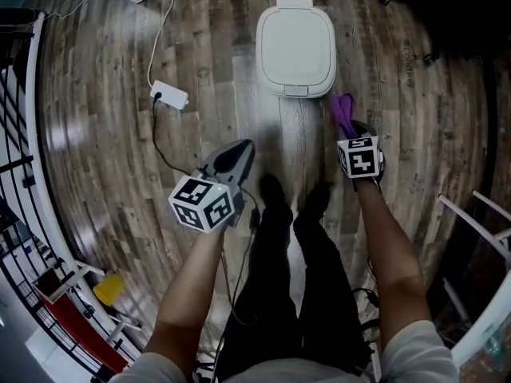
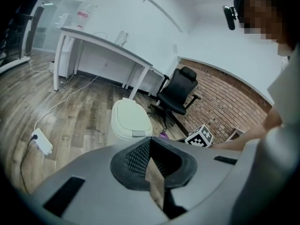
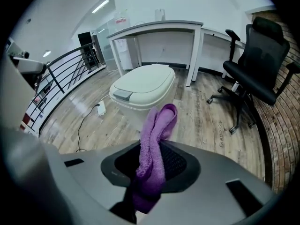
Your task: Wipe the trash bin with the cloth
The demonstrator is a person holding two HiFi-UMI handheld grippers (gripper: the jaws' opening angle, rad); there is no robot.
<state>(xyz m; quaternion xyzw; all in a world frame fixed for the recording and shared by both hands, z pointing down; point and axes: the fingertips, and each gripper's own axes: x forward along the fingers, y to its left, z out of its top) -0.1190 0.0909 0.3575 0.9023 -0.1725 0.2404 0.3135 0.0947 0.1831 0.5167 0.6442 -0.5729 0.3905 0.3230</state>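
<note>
Two grippers are in your hands above a wood floor (image 1: 96,142). The right gripper (image 1: 350,131) has its jaws clamped on a purple cloth (image 3: 157,139). The cloth stands up out of the jaws as a folded strip and hangs below them. In the head view, the cloth (image 1: 343,112) sits just beside the near right corner of the bin (image 1: 295,46); contact cannot be confirmed. The bin is white, stands on the floor on the far side of both grippers, and has its lid down. The left gripper (image 1: 238,153) is held near and to the left, well apart from the bin. Its jaws meet at the tips with nothing between them. A white power strip (image 1: 170,95) lies on the floor left of the bin.
</note>
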